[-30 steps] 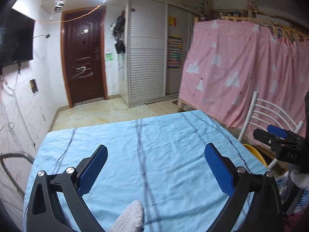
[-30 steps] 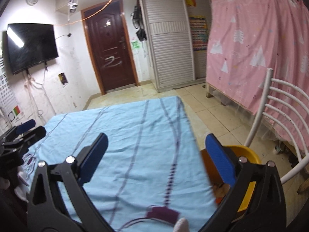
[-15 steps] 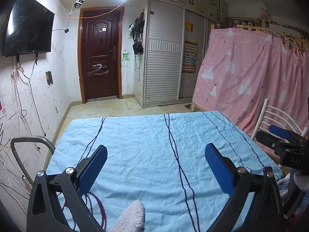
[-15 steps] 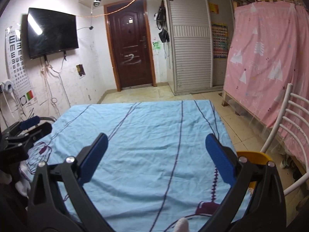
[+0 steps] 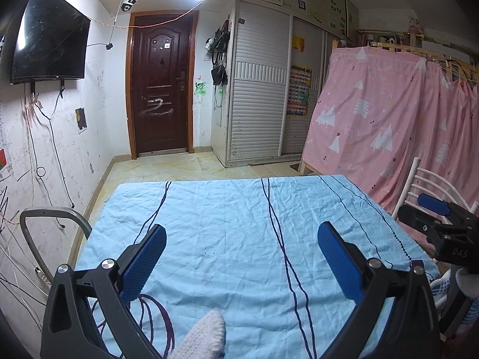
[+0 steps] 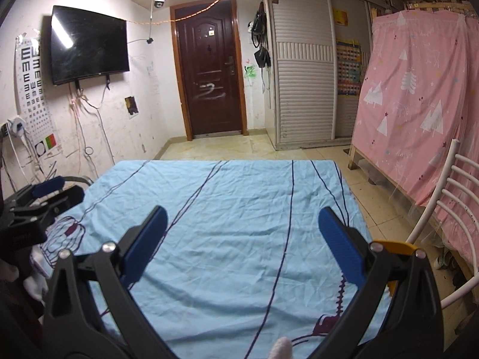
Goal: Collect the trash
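Note:
My left gripper (image 5: 241, 239) hangs open over a table under a light blue cloth (image 5: 239, 224), with nothing between its blue pads. My right gripper (image 6: 242, 224) is open too, above the same cloth (image 6: 227, 197) and holding nothing. Each gripper shows in the other's view: the right one (image 5: 440, 218) at the right edge, the left one (image 6: 45, 194) at the left edge. No trash shows on the cloth. A yellow bin (image 6: 395, 246) peeks out past the table's right side, mostly hidden behind my right finger.
A white metal chair (image 6: 443, 209) stands right of the table, before a pink curtain (image 6: 419, 104). A grey chair back (image 5: 51, 218) sits at the left by the wall with cables. Tiled floor (image 5: 179, 167) leads to a dark door (image 5: 161, 89).
Both views have swung left and risen, so the door and TV wall now face the cameras. Both grippers stayed open. In the right view the yellow bin has slid mostly behind the finger.

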`<move>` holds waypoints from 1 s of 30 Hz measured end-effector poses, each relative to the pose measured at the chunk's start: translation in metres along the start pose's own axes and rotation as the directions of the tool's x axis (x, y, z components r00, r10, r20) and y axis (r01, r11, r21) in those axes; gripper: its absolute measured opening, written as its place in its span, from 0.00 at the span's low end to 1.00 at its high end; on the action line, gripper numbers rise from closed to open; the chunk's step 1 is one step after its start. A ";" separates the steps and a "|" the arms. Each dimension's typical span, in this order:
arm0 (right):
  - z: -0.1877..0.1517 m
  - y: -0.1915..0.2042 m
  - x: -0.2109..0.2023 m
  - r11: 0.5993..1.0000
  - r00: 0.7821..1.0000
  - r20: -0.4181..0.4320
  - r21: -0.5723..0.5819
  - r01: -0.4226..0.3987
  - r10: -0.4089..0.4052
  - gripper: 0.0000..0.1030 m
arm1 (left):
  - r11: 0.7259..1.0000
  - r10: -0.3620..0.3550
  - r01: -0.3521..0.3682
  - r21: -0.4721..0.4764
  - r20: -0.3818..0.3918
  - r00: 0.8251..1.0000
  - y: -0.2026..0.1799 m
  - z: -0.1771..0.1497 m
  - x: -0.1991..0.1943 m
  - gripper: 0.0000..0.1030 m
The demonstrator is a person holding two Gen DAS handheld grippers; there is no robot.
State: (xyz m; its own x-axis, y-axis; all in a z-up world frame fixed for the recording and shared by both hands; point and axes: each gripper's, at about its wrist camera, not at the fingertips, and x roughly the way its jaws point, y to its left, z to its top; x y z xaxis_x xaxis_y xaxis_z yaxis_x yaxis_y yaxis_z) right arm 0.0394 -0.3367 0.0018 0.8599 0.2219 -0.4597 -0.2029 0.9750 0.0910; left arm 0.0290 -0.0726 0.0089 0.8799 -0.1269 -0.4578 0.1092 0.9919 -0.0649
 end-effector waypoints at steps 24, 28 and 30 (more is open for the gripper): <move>0.001 0.001 0.000 1.000 1.000 0.002 -0.002 0.000 0.000 0.94 | 1.000 0.006 -0.006 -0.009 -0.004 1.000 0.002 0.002 0.001 0.90; 0.002 0.000 0.001 1.000 1.000 0.004 0.001 0.000 0.000 0.94 | 1.000 0.004 -0.004 -0.011 -0.005 1.000 0.002 0.002 0.001 0.90; 0.002 0.000 0.001 1.000 1.000 0.002 -0.002 -0.001 0.001 0.94 | 1.000 0.004 -0.005 -0.009 -0.006 1.000 0.001 0.003 0.001 0.90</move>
State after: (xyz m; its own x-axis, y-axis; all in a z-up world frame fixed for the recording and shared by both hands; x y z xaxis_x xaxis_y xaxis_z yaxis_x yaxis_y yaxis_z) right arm 0.0415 -0.3361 0.0033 0.8609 0.2224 -0.4576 -0.2042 0.9748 0.0897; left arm 0.0312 -0.0717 0.0106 0.8775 -0.1225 -0.4637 0.1010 0.9923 -0.0710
